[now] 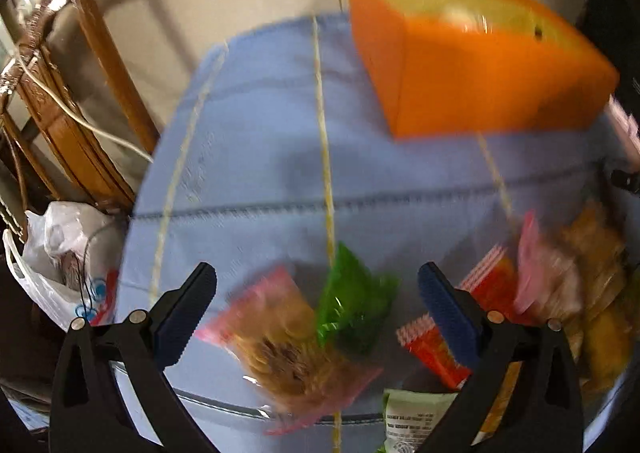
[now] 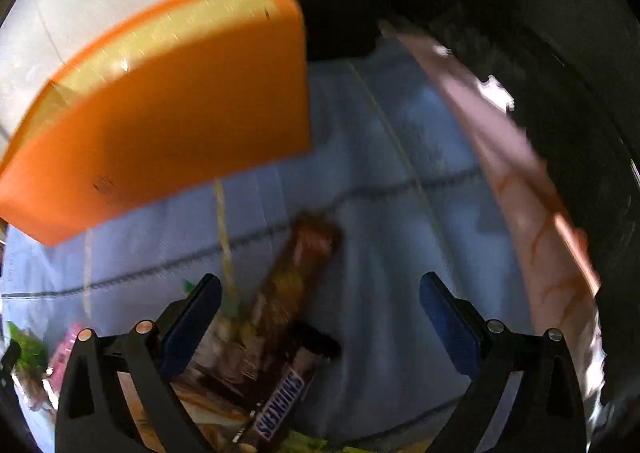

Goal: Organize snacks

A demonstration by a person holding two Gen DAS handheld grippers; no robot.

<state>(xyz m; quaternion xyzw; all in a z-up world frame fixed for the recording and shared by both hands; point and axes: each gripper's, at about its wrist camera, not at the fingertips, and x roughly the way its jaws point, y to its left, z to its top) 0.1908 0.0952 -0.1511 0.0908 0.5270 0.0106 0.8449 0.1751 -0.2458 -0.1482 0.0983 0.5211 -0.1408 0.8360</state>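
My left gripper (image 1: 316, 309) stands spread as wide as it goes, with nothing between its blue pads and nothing held. Low in the centre of the left wrist view, a pink-edged packet (image 1: 288, 353) of brown biscuits lies on the blue cloth (image 1: 260, 141), with a green wrapper (image 1: 352, 309) just beside it to the right. Both look light, thin and crinkly, so I judge they will slide and buckle under a pinch. I would take the pink one across its filled middle, not by the flat sealed edge, and gently, since the contents probably crumble. At lower right more packets crowd together: a red-and-white one (image 1: 436, 349) and yellowish ones (image 1: 600, 293), blurred.

My right gripper (image 2: 320, 309) is equally wide open and empty. Below it, in the lower middle of the right wrist view, lie a Snickers bar (image 2: 280, 401) and another brown bar (image 2: 304, 265) running up from it; whether they touch I cannot tell. Bars are firmer and denser than the bags, though the wrap is slick. I judge a grip across the narrow width, near mid-length, will hold best.

The orange box (image 1: 480, 81), open-topped, sits at upper right in the left view and upper left in the right, well apart from the snacks. It seems the likely destination.
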